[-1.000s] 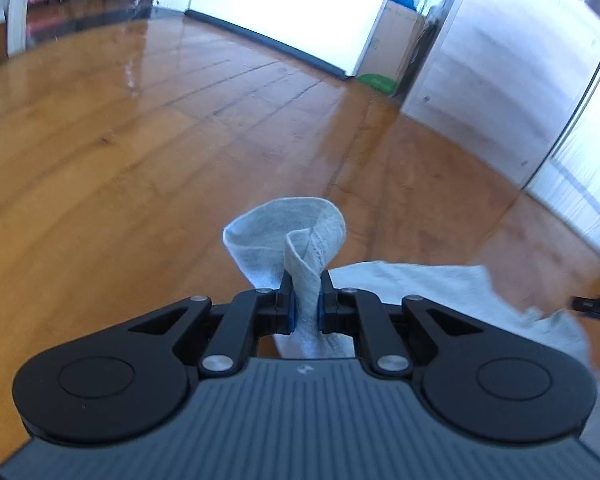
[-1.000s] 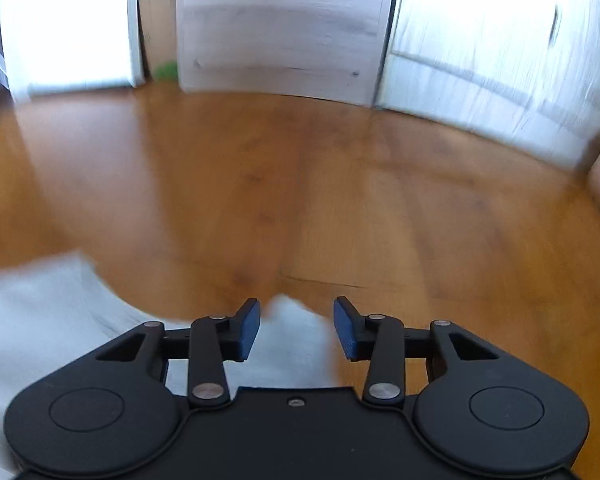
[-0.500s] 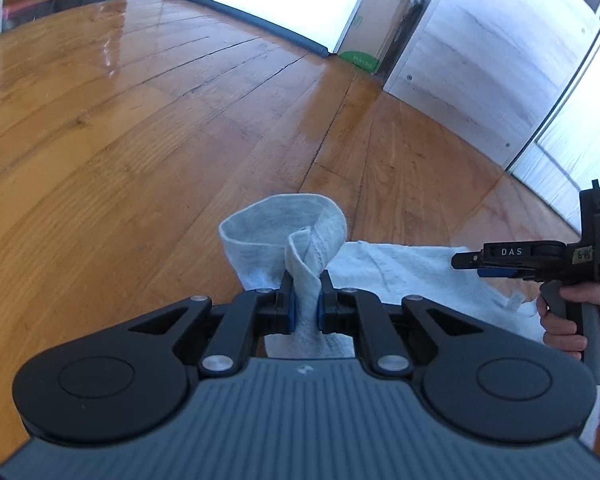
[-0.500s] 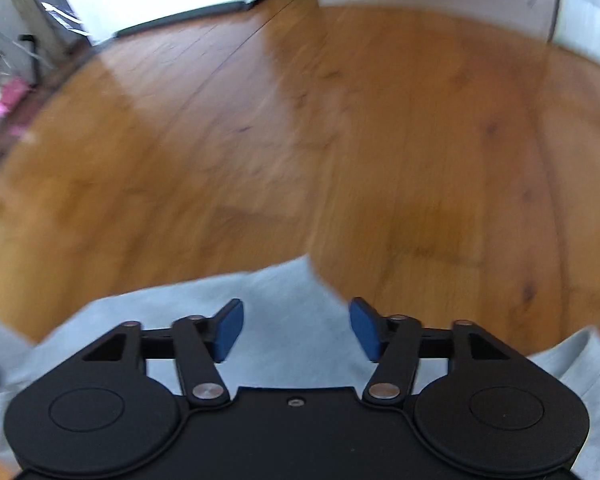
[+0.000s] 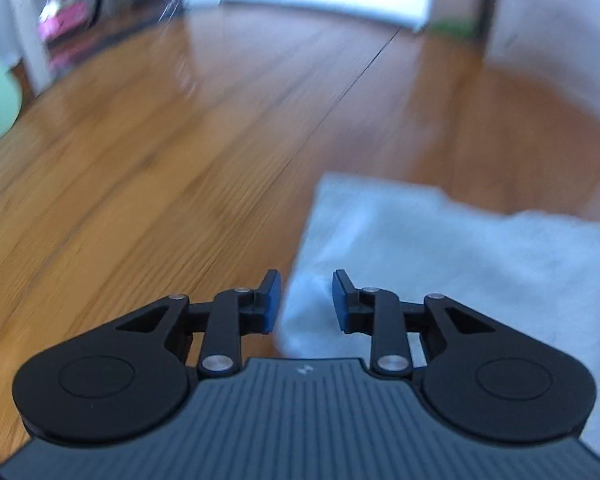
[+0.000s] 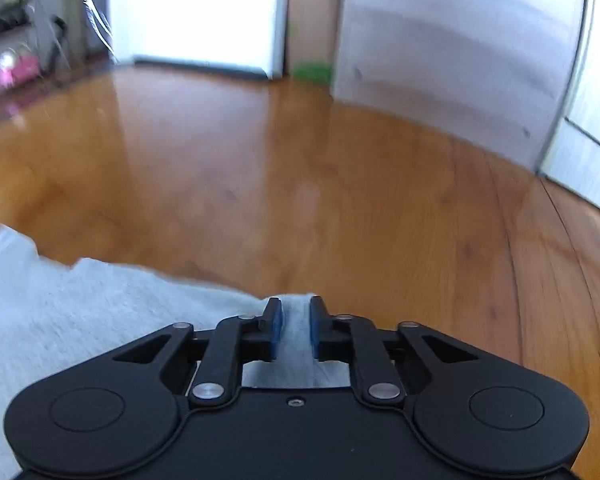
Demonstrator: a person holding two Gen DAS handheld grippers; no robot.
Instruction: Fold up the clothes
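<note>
My left gripper (image 5: pixel 306 300) stands wide open over the near left corner of the grey garment (image 5: pixel 452 248), which lies flat on the wooden floor (image 5: pixel 160 168); nothing is held. My right gripper (image 6: pixel 296 326) has narrowed around a raised fold at the cloth's far right edge (image 6: pixel 80 312), but I cannot tell whether the pads actually pinch it.

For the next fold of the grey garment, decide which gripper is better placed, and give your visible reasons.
Probably the right. The right gripper has its jaws narrowed around an edge of the grey garment, seemingly ready to lift it. The left gripper is open and holds nothing.
</note>
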